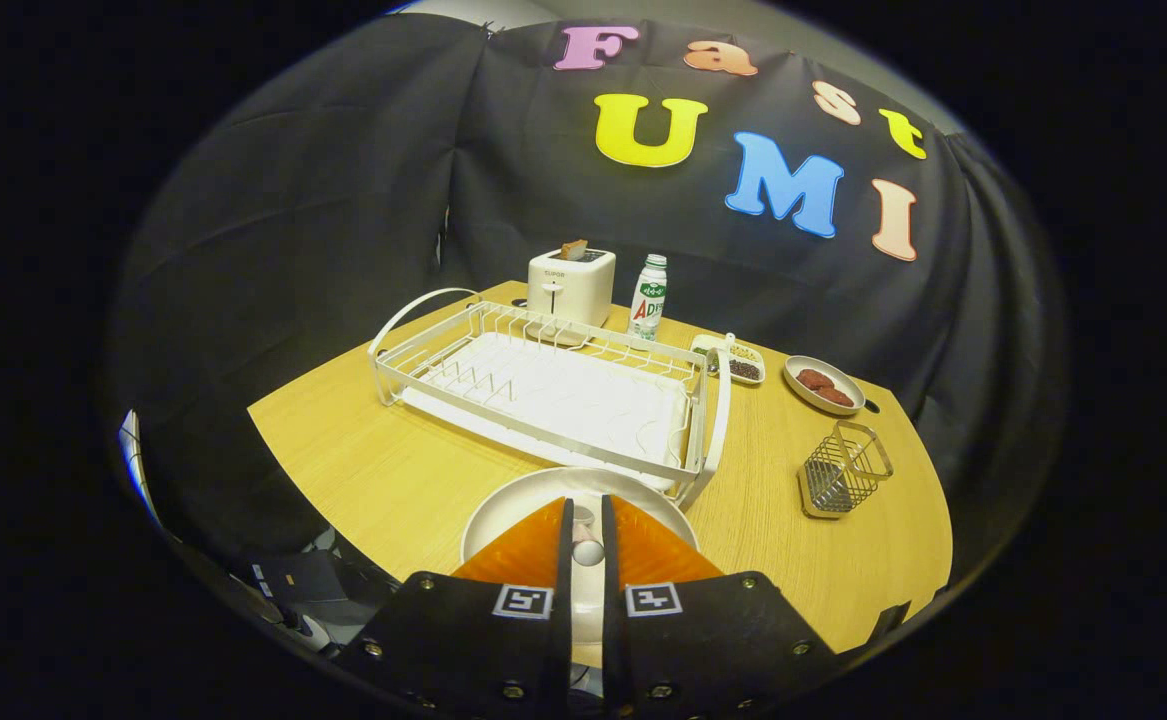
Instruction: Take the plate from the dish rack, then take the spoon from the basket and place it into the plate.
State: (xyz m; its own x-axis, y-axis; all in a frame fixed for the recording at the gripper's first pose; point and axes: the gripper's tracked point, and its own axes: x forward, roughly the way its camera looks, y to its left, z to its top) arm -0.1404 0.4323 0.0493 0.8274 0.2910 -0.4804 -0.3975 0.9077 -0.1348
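The jaws [588, 545] stand nearly together above the white plate [513, 510], and a small pale object, most likely the spoon [588, 550], sits pinched in the narrow gap between the fingers; it is too small to name with certainty, but both fingers appear to press on it. The plate lies flat on the wooden bench [363, 470], just in front of the near rail of the white wire dish rack [553, 385], whose slots hold nothing. The wire basket [843, 470] stands well apart, on the far side of the rack's near corner. Judging from this, the plate is already out of the rack and the step in hand is setting the spoon down into it. To do that well, the gripper should come down until the spoon is close to the plate's middle, away from the rim, and only then let the fingers part, slowly, so the spoon settles without sliding or bouncing off. The gripper points forward and slightly downward over the plate, roughly level, with both fingers reaching across the plate's near half toward the rack.
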